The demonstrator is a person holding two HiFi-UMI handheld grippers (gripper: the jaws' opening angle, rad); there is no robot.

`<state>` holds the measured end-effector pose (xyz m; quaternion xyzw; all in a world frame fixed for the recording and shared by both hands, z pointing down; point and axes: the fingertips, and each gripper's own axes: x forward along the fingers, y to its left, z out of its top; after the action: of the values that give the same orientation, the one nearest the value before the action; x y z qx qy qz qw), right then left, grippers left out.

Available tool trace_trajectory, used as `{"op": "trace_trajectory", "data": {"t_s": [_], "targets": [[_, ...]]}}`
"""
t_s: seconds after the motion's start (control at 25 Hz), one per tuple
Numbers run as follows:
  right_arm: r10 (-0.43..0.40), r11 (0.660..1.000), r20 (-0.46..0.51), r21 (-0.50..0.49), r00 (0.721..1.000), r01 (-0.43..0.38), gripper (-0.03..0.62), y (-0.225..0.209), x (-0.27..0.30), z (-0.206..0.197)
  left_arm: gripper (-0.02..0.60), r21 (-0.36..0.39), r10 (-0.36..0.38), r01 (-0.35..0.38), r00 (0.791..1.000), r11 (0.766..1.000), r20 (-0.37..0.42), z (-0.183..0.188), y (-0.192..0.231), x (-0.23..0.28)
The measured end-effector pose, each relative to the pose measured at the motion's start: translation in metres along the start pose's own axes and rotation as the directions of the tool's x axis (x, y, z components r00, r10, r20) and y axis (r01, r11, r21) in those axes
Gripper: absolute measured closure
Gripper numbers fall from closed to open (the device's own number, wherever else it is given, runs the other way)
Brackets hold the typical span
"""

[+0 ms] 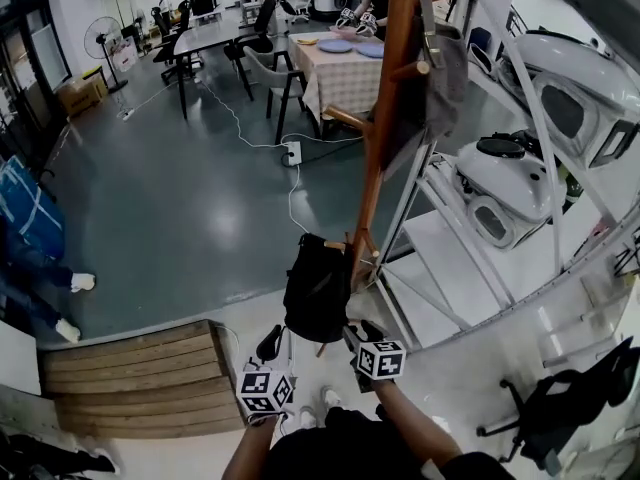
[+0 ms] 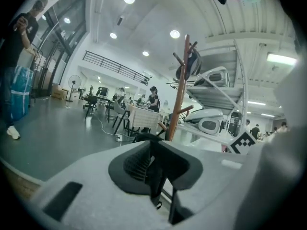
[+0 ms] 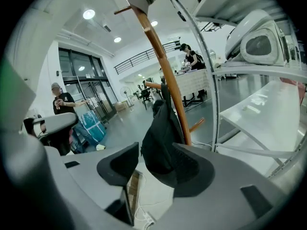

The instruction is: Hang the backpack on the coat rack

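Observation:
The black backpack hangs by its top from a low peg of the wooden coat rack. Both grippers sit just below it, apart from it. My left gripper is at its lower left; in the left gripper view its jaws stand almost together with nothing clearly between them, and the backpack's top shows beyond. My right gripper is at the lower right and open. In the right gripper view the backpack hangs beyond the right gripper, untouched, against the pole.
A grey bag hangs on an upper peg. White metal shelving with white shells stands right of the rack. A wooden platform lies at lower left. A power strip, a clothed table and chairs stand behind; a person is at left.

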<state>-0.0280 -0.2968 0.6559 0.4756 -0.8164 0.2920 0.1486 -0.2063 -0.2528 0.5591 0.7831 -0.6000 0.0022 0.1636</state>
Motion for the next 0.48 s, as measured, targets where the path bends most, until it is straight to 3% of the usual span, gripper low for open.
{"op": "trace_trajectory", "data": {"t_s": [0.16,0.28,0.48], "targets": [[0.010,1.000,0.058,0.001,0.998,-0.010,0.400,0.015,-0.029,0.019,0.551,0.028,0.004,-0.005,0.999,1.000,0.039,0.015,-0.005,-0.014],[0.019,1.000,0.105,-0.007,0.994,-0.018,0.437,0.025,-0.050,0.033,0.558,0.000,-0.015,0.015,0.998,1.000,0.058,0.021,-0.010,-0.021],[0.008,1.000,0.171,-0.027,0.985,-0.003,0.535,0.038,-0.081,0.050,0.561,0.025,-0.019,0.017,0.997,1.000,0.079,0.032,-0.023,-0.032]]}}
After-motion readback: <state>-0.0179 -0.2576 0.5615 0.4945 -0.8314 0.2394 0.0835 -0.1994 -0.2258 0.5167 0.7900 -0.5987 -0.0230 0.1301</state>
